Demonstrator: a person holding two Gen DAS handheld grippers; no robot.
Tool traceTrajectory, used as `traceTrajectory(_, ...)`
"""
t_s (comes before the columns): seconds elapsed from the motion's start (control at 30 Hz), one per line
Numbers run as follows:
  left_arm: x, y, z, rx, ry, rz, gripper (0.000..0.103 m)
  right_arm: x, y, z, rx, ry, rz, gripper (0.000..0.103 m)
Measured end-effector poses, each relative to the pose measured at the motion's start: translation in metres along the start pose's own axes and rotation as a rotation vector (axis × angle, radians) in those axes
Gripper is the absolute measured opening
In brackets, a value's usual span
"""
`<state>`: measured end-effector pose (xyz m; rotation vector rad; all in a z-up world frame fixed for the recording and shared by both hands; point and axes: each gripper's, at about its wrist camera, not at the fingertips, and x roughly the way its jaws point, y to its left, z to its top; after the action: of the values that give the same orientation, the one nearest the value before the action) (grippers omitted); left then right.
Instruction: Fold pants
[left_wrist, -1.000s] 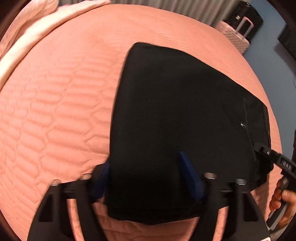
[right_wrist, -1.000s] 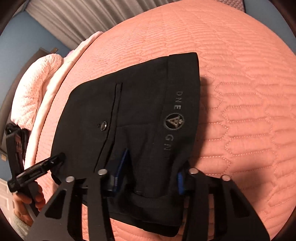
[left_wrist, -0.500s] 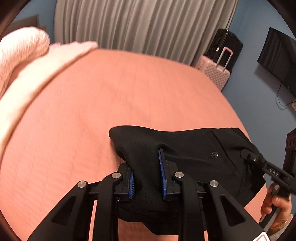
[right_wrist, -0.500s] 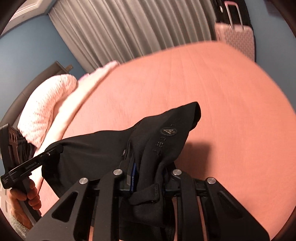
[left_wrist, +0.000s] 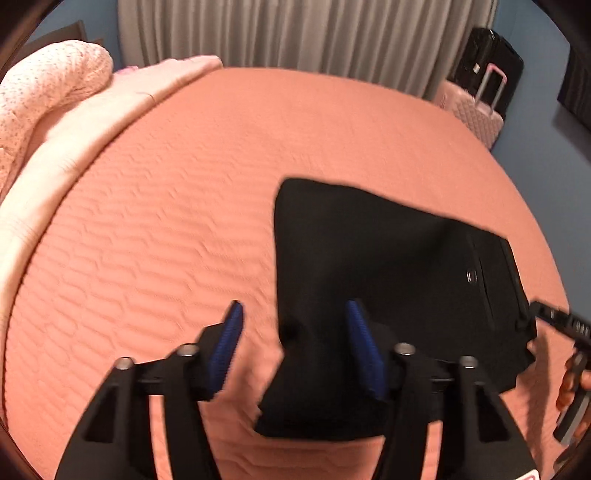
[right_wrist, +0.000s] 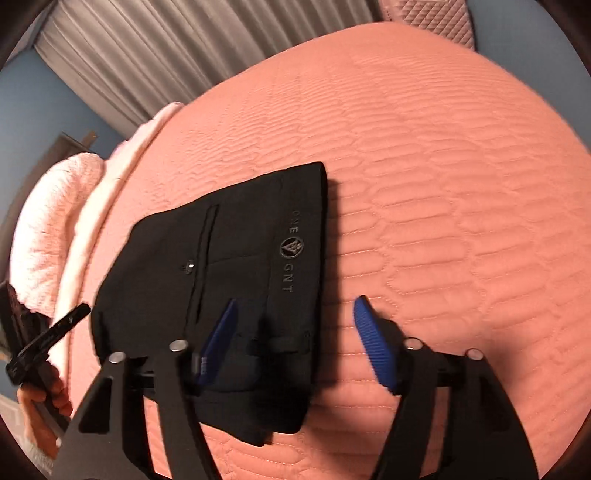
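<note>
My left claw (left_wrist: 293, 321) & right claw (right_wrist: 295, 317) have both just spread apart, gripping nothing, w/ the folded black pants (right_wrist: 236, 266) lying flat on the salmon bed (right_wrist: 443, 184), one edge under each claw.

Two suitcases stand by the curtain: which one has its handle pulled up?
The pink suitcase: its telescopic handle stands raised above its quilted shell. The black suitcase behind it shows no raised handle.

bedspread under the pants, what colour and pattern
Salmon pink bedspread, quilted in rows of elongated hexagons; clearest in the right wrist view.
</note>
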<state>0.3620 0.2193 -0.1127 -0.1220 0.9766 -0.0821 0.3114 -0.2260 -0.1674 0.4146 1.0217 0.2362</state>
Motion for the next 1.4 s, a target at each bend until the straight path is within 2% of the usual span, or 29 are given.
traceTrajectory(0.03, 0.006, 0.0, 0.003, 0.003, 0.024, -0.011, 0.068, 0.006, -0.003, 0.001, 0.01, 0.033, 0.026, 0.065)
traceTrajectory(0.07, 0.017, 0.001, 0.004, 0.012, 0.084, -0.032, 0.073, 0.019, -0.004, 0.0, 0.031, 0.082, 0.057, 0.065)
traceTrajectory(0.13, 0.046, 0.001, -0.008, 0.002, 0.229, -0.042, 0.074, 0.039, -0.004, -0.007, 0.072, 0.134, 0.105, 0.067)
traceTrajectory(0.17, 0.058, 0.003, -0.011, -0.017, 0.257, -0.08, 0.075, 0.041, 0.0, -0.012, 0.071, 0.1, 0.11, 0.069)
traceTrajectory(0.2, 0.068, 0.004, -0.017, -0.045, 0.29, -0.158, 0.076, 0.043, 0.007, -0.014, 0.055, 0.09, 0.115, 0.069)
traceTrajectory(0.23, 0.073, 0.005, -0.022, -0.069, 0.268, -0.17, 0.075, 0.045, 0.013, -0.017, 0.036, 0.092, 0.115, 0.069)
traceTrajectory(0.27, 0.073, 0.003, -0.023, -0.061, 0.253, -0.166, 0.074, 0.046, 0.021, -0.02, 0.007, 0.082, 0.087, 0.061)
traceTrajectory(0.3, 0.072, 0.001, -0.022, -0.043, 0.249, -0.166, 0.063, 0.048, 0.026, -0.021, -0.013, 0.084, 0.085, 0.043)
traceTrajectory(0.33, 0.07, -0.001, -0.021, -0.048, 0.257, -0.214, 0.042, 0.05, 0.029, -0.017, 0.004, 0.091, 0.11, 0.034)
traceTrajectory(0.37, 0.066, -0.001, -0.018, -0.07, 0.257, -0.22, 0.035, 0.049, 0.029, -0.014, 0.029, 0.107, 0.142, 0.025)
traceTrajectory(0.4, 0.061, -0.003, -0.016, -0.061, 0.257, -0.215, 0.026, 0.045, 0.034, -0.011, 0.015, 0.109, 0.137, 0.022)
traceTrajectory(0.47, 0.046, -0.005, -0.017, -0.045, 0.246, -0.208, 0.02, 0.031, 0.053, -0.009, -0.049, 0.106, 0.11, 0.021)
traceTrajectory(0.53, 0.022, -0.003, -0.027, -0.047, 0.251, -0.23, 0.019, 0.004, 0.064, -0.019, -0.082, 0.114, 0.127, 0.019)
traceTrajectory(0.6, -0.007, -0.001, -0.059, -0.058, 0.268, -0.275, 0.019, -0.024, 0.065, -0.037, -0.096, 0.132, 0.148, 0.018)
traceTrajectory(0.67, -0.034, -0.006, -0.112, -0.061, 0.295, -0.3, 0.02, -0.052, 0.061, -0.074, -0.099, 0.169, 0.151, 0.018)
traceTrajectory(0.77, -0.065, -0.015, -0.19, -0.053, 0.321, -0.26, 0.024, -0.074, 0.047, -0.15, -0.089, 0.22, 0.109, 0.021)
traceTrajectory(0.83, -0.073, -0.016, -0.225, -0.073, 0.292, -0.221, 0.038, -0.074, 0.03, -0.188, -0.031, 0.224, 0.104, 0.032)
traceTrajectory(0.87, -0.077, -0.015, -0.23, -0.09, 0.262, -0.215, 0.041, -0.075, 0.021, -0.202, -0.007, 0.193, 0.12, 0.036)
traceTrajectory(0.9, -0.081, -0.012, -0.232, -0.122, 0.252, -0.212, 0.049, -0.079, 0.016, -0.206, 0.007, 0.163, 0.136, 0.037)
traceTrajectory(0.93, -0.083, -0.01, -0.23, -0.138, 0.271, -0.196, 0.051, -0.085, 0.016, -0.205, 0.024, 0.151, 0.116, 0.041)
traceTrajectory(0.97, -0.089, -0.008, -0.225, -0.137, 0.283, -0.156, 0.051, -0.096, 0.017, -0.202, 0.034, 0.143, 0.059, 0.044)
traceTrajectory(1.07, -0.123, -0.02, -0.205, -0.021, 0.193, -0.027, 0.05, -0.12, 0.022, -0.195, 0.009, 0.109, 0.037, 0.043)
traceTrajectory(1.13, -0.135, -0.037, -0.198, 0.039, 0.155, -0.018, 0.055, -0.118, 0.024, -0.196, 0.001, 0.116, 0.005, 0.033)
traceTrajectory(1.17, -0.136, -0.046, -0.197, 0.056, 0.159, -0.03, 0.056, -0.112, 0.019, -0.198, 0.008, 0.132, -0.004, 0.022)
traceTrajectory(1.27, -0.128, -0.066, -0.21, 0.156, 0.22, -0.028, 0.056, -0.135, 0.036, -0.206, -0.016, 0.123, 0.016, 0.017)
traceTrajectory(1.33, -0.113, -0.07, -0.227, 0.223, 0.251, 0.055, 0.056, -0.147, 0.043, -0.215, -0.061, 0.108, -0.007, 0.017)
traceTrajectory(1.37, -0.105, -0.067, -0.235, 0.237, 0.258, 0.064, 0.057, -0.135, 0.033, -0.223, -0.078, 0.128, -0.051, 0.019)
traceTrajectory(1.4, -0.102, -0.063, -0.24, 0.232, 0.24, 0.056, 0.058, -0.12, 0.022, -0.229, -0.08, 0.162, -0.075, 0.033)
